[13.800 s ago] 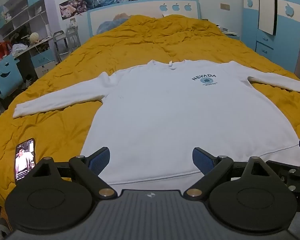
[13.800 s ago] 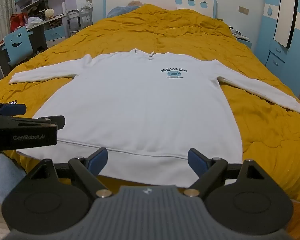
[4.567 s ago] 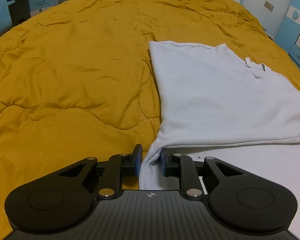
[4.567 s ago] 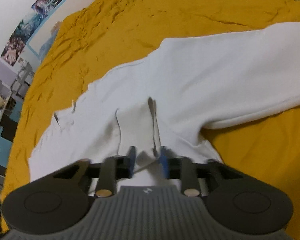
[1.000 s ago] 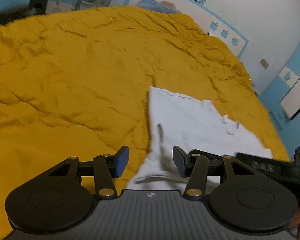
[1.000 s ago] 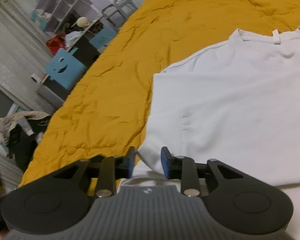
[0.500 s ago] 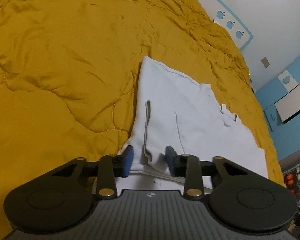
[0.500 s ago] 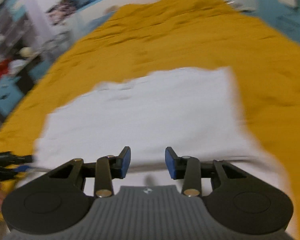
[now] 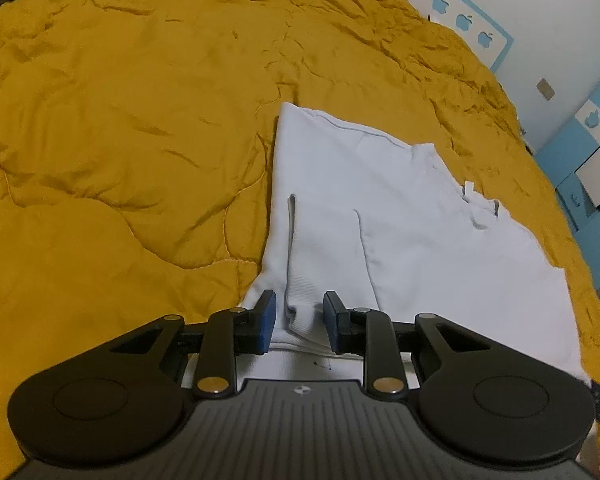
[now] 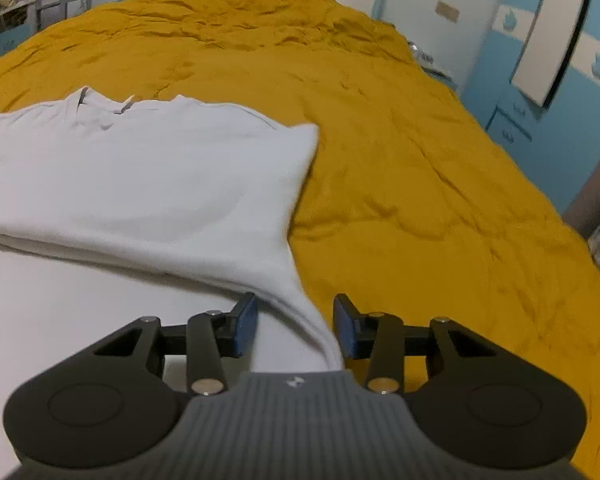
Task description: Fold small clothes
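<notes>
The left gripper (image 9: pixel 299 322) is held low at the bottom centre of the left wrist view, aimed up the frame along the folded white sweatshirt (image 9: pixel 400 216). Its blue pads (image 9: pixel 266 322) are set apart, and a raised ridge of the cloth lies between them; no pinch is seen. In the right wrist view the right gripper (image 10: pixel 296 330) is seen at lower centre, level over the garment's right edge, with its jaws spread and the curled hem of the cloth lying in the gap, ungripped.

The sweatshirt is spread on the mustard quilt (image 9: pixel 120 120), sleeves tucked in and the neckline (image 10: pixel 104 106) toward the upper left of the right wrist view.

Compared with half a second earlier, the left gripper's jaws are seen slightly closer around the fabric ridge, with the view otherwise nearly unchanged. The right wrist view has been swung rightward, so that the garment's right edge now runs up the frame's centre and the blur is gone.
</notes>
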Available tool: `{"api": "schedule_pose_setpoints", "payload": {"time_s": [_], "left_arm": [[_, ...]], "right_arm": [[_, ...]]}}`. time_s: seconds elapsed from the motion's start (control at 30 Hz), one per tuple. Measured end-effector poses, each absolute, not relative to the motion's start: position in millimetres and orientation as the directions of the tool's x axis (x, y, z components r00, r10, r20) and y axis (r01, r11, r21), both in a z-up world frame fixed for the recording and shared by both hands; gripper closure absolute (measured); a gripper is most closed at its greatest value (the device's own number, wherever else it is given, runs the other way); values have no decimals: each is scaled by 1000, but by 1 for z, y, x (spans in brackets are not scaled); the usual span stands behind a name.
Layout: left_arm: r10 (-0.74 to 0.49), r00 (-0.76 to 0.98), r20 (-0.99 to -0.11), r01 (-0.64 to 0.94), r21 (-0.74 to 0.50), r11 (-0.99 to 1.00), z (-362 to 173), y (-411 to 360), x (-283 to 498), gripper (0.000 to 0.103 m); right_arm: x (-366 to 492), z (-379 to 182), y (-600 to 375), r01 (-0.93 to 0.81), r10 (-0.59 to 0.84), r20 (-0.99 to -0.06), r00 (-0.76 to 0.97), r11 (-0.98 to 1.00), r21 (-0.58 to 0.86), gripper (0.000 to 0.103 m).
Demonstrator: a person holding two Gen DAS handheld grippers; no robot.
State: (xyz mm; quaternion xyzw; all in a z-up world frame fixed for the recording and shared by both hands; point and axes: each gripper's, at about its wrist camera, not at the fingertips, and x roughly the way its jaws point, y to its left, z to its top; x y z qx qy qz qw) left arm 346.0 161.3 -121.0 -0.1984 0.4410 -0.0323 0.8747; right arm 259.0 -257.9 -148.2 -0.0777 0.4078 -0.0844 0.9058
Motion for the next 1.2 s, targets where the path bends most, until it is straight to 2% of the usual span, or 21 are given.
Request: {"api": "schedule_pose_setpoints", "payload": {"time_s": [0.03,0.17,0.27,0.5,0.6,0.67,0.73,0.9,1.03,1.2], "left_arm": [[-226,606,-762,-118,-367,923,-120,161,346,74],[-194,591,-783,-112,-318,941,-122,157,350,79],[-177,586,-790,-106,-292,950,-125,154,352,80],[-166,595,-786,-92,-272,958,-116,155,347,79],[-150,598,-787,-66,-235,970,-107,153,340,69],[-145,598,-788,-32,-204,978,-101,149,333,56],[-136,603,-786,2,-169,986,-94,144,323,51],[-140,603,-785,63,-129,990,-75,131,294,49],[-189,606,-773,125,-143,982,-60,126,269,47],[-225,604,-765,208,-122,971,-48,120,236,44]], "right_arm": [[262,-148,-257,81,-218,-722,657,972,-220,96],[261,-137,-268,121,-214,-708,673,976,-180,101],[259,-149,-288,176,-188,-755,629,980,-98,103],[255,-148,-299,229,-154,-778,609,973,-13,102],[247,-137,-297,223,-149,-778,610,975,-11,102],[239,-128,-296,205,-123,-776,619,979,9,102],[229,-119,-295,184,-90,-772,629,982,35,101],[207,-90,-290,134,-43,-761,648,989,59,97],[183,-65,-281,66,4,-767,642,996,61,87],[148,-42,-279,14,36,-768,640,998,58,80]]}}
